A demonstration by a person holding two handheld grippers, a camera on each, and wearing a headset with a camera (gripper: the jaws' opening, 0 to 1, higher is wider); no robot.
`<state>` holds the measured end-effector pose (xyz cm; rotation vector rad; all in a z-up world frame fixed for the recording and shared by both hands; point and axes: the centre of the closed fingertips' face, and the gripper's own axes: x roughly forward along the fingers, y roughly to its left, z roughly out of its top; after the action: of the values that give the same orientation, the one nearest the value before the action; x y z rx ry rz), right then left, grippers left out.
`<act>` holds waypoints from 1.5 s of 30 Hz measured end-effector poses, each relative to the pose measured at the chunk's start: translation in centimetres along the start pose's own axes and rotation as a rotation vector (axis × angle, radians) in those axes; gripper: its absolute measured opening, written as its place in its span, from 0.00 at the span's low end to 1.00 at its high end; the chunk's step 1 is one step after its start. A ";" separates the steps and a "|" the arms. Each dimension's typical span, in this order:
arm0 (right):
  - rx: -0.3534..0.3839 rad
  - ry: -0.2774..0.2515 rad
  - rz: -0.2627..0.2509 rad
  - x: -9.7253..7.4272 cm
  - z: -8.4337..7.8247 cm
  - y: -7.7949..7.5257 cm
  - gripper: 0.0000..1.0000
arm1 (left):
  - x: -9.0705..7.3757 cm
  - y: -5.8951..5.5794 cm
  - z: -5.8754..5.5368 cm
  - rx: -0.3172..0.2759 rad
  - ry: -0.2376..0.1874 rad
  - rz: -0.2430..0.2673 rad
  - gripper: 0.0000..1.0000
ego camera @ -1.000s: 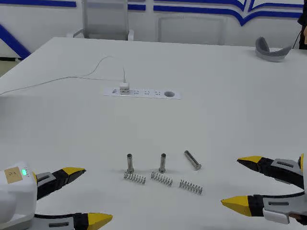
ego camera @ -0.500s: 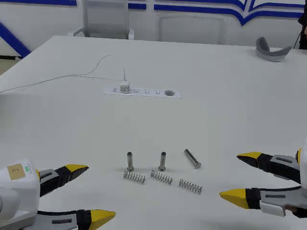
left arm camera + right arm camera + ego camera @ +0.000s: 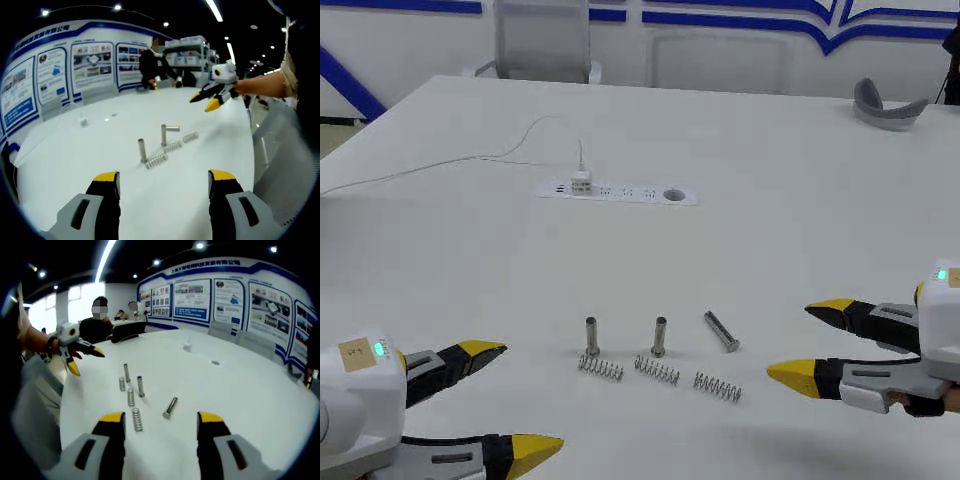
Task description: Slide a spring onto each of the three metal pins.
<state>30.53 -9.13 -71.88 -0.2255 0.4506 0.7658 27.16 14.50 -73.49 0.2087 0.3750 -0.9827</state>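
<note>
Two metal pins stand upright on the white table, the left pin [image 3: 591,336] and the middle pin [image 3: 659,337]; a third pin [image 3: 721,332] lies on its side to their right. Three springs [image 3: 601,368] [image 3: 657,372] [image 3: 718,388] lie in a row in front of them. My left gripper [image 3: 510,398] is open at the lower left, well short of the pins. Open too, my right gripper [image 3: 810,341] hovers to the right of the lying pin. In the left gripper view the pins [image 3: 142,150] and springs [image 3: 156,161] sit ahead of the jaws. The lying pin [image 3: 170,407] and a spring [image 3: 136,419] lie nearest in the right gripper view.
A white power strip [image 3: 617,193] with a plugged charger and cable lies mid-table. A grey curved object [image 3: 887,106] rests at the far right edge. A chair [image 3: 542,40] stands behind the table. People stand in the background [image 3: 150,67].
My right gripper has moved up and slightly left toward the lying pin. The left gripper has barely shifted. Pins and springs have stayed put.
</note>
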 end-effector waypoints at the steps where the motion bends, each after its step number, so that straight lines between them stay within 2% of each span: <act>1: -0.001 0.001 -0.007 0.2 0.1 -0.4 0.58 | 0.0 0.0 0.0 0.001 0.000 -0.001 0.73; 10: 0.005 0.024 -0.043 1.8 1.0 -1.5 0.46 | 0.1 -0.2 0.0 -0.001 0.000 -0.004 0.73; 18: 0.018 0.056 -0.065 3.8 1.8 -2.1 0.38 | 0.2 -0.3 0.0 -0.004 -0.001 -0.005 0.72; 27: 0.036 0.130 -0.093 6.1 1.0 -2.6 0.29 | 0.3 -0.4 -0.1 -0.008 0.003 -0.006 0.72; 36: 0.057 0.174 -0.119 8.1 0.6 -3.0 0.24 | 0.4 -0.4 0.0 -0.009 0.004 -0.010 0.71; 45: 0.065 0.228 -0.122 9.7 -0.2 -3.0 0.20 | 0.4 -0.3 -0.3 -0.015 0.007 -0.009 0.71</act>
<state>38.76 -5.31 -76.51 -0.2778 0.6703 0.6074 27.02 14.08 -73.93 0.1972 0.3903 -0.9882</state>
